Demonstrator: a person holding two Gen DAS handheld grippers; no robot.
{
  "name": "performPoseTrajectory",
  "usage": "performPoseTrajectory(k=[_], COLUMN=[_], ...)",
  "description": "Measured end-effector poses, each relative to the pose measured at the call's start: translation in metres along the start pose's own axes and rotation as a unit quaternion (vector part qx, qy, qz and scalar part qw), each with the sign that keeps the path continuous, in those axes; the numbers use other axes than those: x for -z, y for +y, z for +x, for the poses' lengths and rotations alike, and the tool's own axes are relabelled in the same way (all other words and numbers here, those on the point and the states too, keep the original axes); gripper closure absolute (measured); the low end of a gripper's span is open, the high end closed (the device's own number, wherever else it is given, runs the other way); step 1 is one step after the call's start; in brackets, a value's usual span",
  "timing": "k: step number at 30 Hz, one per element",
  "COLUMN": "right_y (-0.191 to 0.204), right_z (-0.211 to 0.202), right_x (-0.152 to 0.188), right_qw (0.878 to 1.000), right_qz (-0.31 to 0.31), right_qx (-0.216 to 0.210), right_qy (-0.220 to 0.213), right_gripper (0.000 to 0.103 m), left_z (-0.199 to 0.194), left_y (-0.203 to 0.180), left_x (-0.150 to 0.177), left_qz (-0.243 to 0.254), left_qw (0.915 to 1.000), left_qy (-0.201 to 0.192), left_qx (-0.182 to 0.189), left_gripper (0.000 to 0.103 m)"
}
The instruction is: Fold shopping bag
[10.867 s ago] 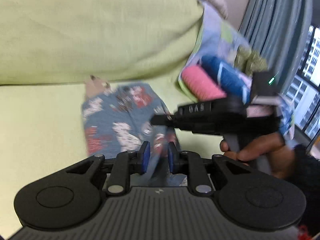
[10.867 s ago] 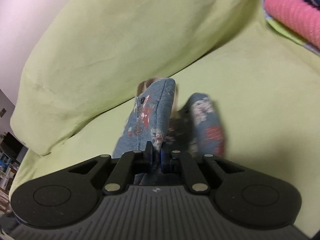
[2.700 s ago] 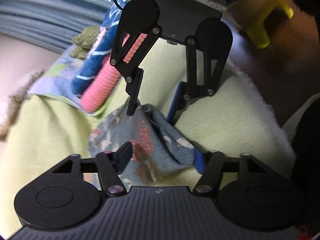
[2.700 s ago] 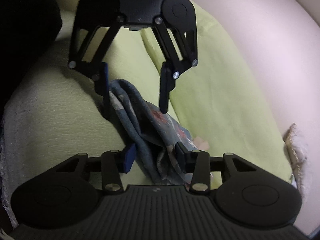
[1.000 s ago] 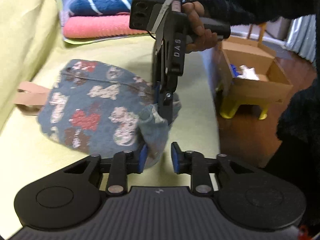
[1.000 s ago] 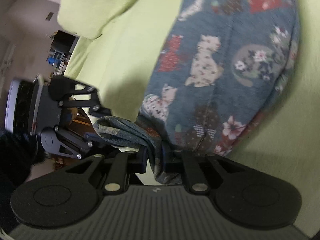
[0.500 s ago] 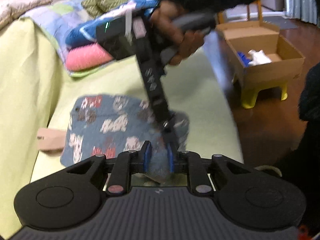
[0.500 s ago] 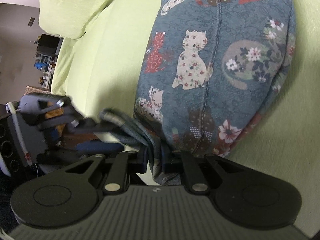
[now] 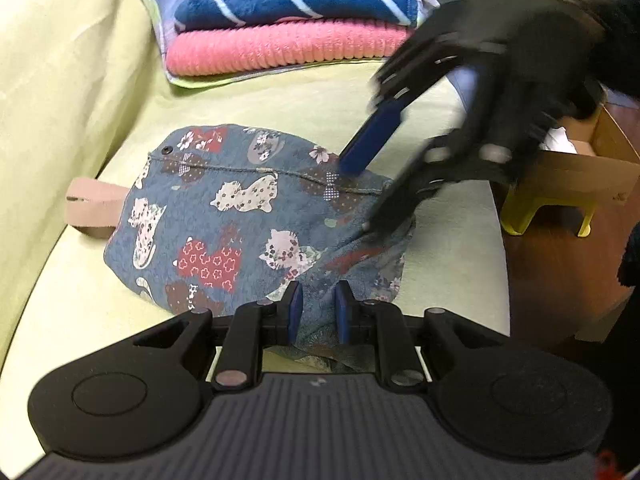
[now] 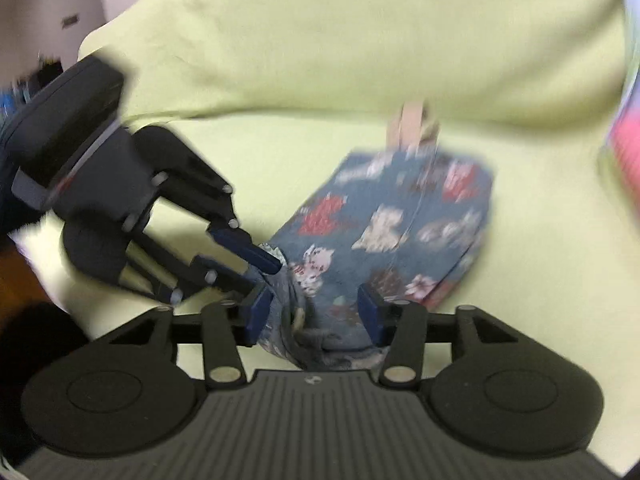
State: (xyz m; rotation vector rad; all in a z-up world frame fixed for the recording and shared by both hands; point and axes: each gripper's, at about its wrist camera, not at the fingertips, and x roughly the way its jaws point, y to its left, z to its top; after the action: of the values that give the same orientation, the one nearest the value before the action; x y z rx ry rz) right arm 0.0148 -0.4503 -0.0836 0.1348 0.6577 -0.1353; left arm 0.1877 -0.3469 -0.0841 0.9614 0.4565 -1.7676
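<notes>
The shopping bag [image 9: 240, 208] is blue fabric printed with cats and hearts, lying bunched on the yellow-green sofa seat [image 9: 80, 304]. Its tan handle [image 9: 92, 208] sticks out toward the backrest. My left gripper [image 9: 318, 312] is shut on the bag's near gathered edge. In the right wrist view that gripper [image 10: 272, 268] pinches the bag's [image 10: 400, 232] left corner. My right gripper [image 10: 314, 312] stands wide open over the same bunched end, with fabric lying loose between its fingers. From the left wrist view the right gripper [image 9: 358, 200] is blurred, its tips just above the bag.
Folded pink [image 9: 288, 46] and blue [image 9: 304, 0] blankets are stacked at the far end of the seat. The backrest cushion [image 10: 360, 40] rises behind the bag. Past the seat's front edge, a cardboard box [image 9: 592, 168] sits on a yellow stool [image 9: 548, 208] on the wooden floor.
My right gripper has opened and let go of the bag's gathered edge, and it has swung round to face the backrest. The left gripper keeps its hold.
</notes>
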Motion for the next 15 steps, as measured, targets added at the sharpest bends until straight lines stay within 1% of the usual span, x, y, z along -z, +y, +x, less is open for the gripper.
performPoseTrajectory(k=[2, 3, 4, 5, 6, 7, 9, 11, 13, 15], right_y=[0.026, 0.035, 0.042, 0.043, 0.043, 0.040, 0.022, 0.000, -0.010, -0.011], right_z=[-0.011, -0.013, -0.013, -0.009, -0.004, 0.004, 0.017, 0.023, 0.029, 0.031], right_x=[0.017, 0.026, 0.034, 0.040, 0.045, 0.049, 0.050, 0.044, 0.041, 0.040], right_qw=[0.996, 0.992, 0.987, 0.985, 0.982, 0.981, 0.990, 0.997, 0.997, 0.997], right_qz=[-0.069, -0.098, -0.127, -0.140, -0.150, -0.147, -0.089, 0.002, 0.033, 0.040], right_qx=[0.035, 0.046, 0.058, 0.070, 0.084, 0.099, 0.096, 0.065, 0.053, 0.053], right_qy=[-0.040, -0.058, -0.076, -0.079, -0.078, -0.073, -0.058, -0.050, -0.043, -0.040], right_gripper=[0.078, 0.086, 0.087, 0.087, 0.090, 0.090, 0.090, 0.089, 0.089, 0.089], left_z=[0.001, 0.001, 0.001, 0.001, 0.001, 0.001, 0.002, 0.004, 0.004, 0.004], left_y=[0.002, 0.003, 0.004, 0.006, 0.007, 0.007, 0.008, 0.012, 0.016, 0.020], left_x=[-0.002, -0.003, -0.003, -0.003, -0.004, -0.004, -0.002, 0.001, 0.006, 0.011], left_qz=[-0.009, -0.012, -0.016, -0.019, -0.023, -0.026, -0.035, -0.050, -0.069, -0.088], left_qw=[0.9999, 0.9999, 0.9998, 0.9997, 0.9997, 0.9996, 0.9994, 0.9987, 0.9975, 0.9959], left_qy=[0.006, 0.008, 0.010, 0.011, 0.013, 0.013, 0.009, 0.001, -0.009, -0.022], left_qx=[0.002, 0.002, 0.002, 0.002, 0.002, 0.002, 0.001, 0.004, 0.006, 0.007], left_gripper=[0.079, 0.079, 0.079, 0.079, 0.078, 0.078, 0.077, 0.077, 0.076, 0.076])
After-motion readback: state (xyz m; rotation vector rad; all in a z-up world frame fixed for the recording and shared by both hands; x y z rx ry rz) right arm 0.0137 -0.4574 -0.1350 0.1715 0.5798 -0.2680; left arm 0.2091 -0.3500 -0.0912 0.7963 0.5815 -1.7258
